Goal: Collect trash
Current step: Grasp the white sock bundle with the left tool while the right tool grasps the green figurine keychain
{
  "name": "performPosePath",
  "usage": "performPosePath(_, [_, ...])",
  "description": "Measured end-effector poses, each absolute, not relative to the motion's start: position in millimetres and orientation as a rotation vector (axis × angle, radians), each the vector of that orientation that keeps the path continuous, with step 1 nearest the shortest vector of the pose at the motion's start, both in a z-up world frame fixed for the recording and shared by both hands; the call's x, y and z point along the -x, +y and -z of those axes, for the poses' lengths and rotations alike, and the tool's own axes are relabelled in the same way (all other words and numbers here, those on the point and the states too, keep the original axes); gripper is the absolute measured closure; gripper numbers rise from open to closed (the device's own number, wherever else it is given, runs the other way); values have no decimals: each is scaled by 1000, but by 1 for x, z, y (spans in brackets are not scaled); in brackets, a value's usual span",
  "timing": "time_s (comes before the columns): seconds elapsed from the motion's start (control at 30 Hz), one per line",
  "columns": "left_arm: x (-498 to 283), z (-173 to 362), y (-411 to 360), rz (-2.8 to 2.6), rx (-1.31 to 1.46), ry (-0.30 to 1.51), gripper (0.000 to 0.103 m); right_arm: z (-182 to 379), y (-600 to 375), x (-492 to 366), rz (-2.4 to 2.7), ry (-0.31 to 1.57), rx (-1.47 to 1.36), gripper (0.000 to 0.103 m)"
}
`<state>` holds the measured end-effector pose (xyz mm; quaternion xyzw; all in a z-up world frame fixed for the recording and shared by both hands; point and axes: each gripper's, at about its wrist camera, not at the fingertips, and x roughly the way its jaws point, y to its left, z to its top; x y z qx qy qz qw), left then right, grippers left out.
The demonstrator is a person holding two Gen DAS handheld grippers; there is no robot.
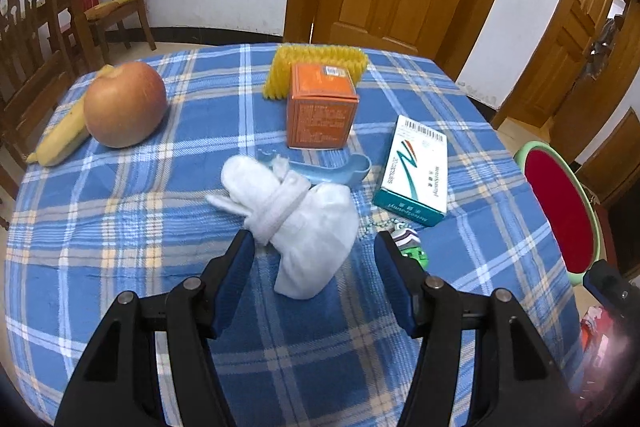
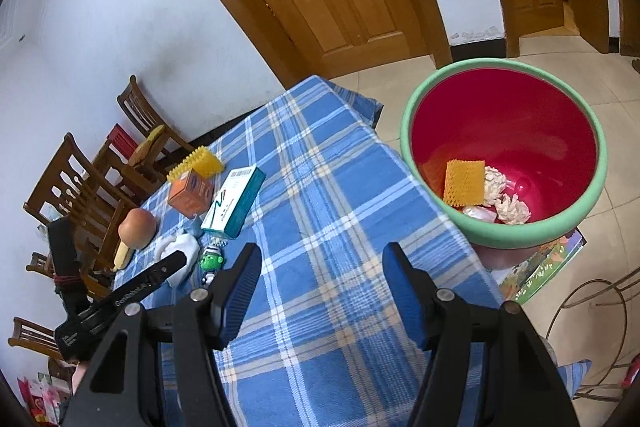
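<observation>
I had the left tool [image 1: 314, 247] spread wide over the table [image 1: 120, 227], its two blue pads straddling the near end of the white cloth bundle [image 1: 296, 215] without touching it, as far as I could judge. The bundle lay at the middle of the blue plaid cloth, running from about ten o'clock toward five o'clock in the left wrist view, cinched by a knotted band around its waist. Behind it at twelve o'clock stood the orange box [image 1: 322, 111] with the yellow brush [image 1: 316, 67] beyond, the apple [image 1: 125, 105] and banana [image 1: 64, 139] off at ten o'clock, the medicine carton [image 1: 414, 173] at two o'clock, and a small green toy [image 1: 414, 251] just beside the right pad.

The bundle looked soft, light and limp to me; I expected it to squash and sag rather than slip. I judged the knotted waist the firmest place to pinch, since the loose lower lobe would likely fold away under the pads.

My right tool [image 2: 320, 275] was also wide and held nothing, hovering above the table edge. The red bin [image 2: 504, 151] with the green rim sat at one o'clock from it, beyond the table, already holding a yellow mesh piece and crumpled paper.
</observation>
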<state>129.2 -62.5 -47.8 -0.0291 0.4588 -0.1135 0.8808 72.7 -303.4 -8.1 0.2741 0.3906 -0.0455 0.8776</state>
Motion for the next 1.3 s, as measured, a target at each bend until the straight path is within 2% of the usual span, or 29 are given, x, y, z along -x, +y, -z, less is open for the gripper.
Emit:
performPosePath(0.1, [-134,57,-60,226,80,974,42,11,-299,-77,88,829,-566,37])
performPosePath(0.13, [-135,59,-58,222,87,972,45,12,-296,-79,84,834,-562,37])
performPosePath(0.27, [-136,58,-50,236,117,953,71,15,-289,-83,73,848,-550,37])
performPosePath(0.33, [-135,56,-47,254,137,952,74,16,-286,-85,66,854,-545,37])
performPosePath(0.73, [-109,27,-11,252,190,868,76,15,-234,-114,-43,890,-449,37])
performPosePath(1.07, [-95,29,26,211,236,864,76,29,-184,-145,-114,950,-365,38])
performPosePath(1.2, [-93,32,35,209,252,867,76,36,-171,-155,-131,976,-330,55])
performPosePath(1.3, [-92,32,37,212,257,864,76,42,-166,-160,-125,992,-321,60])
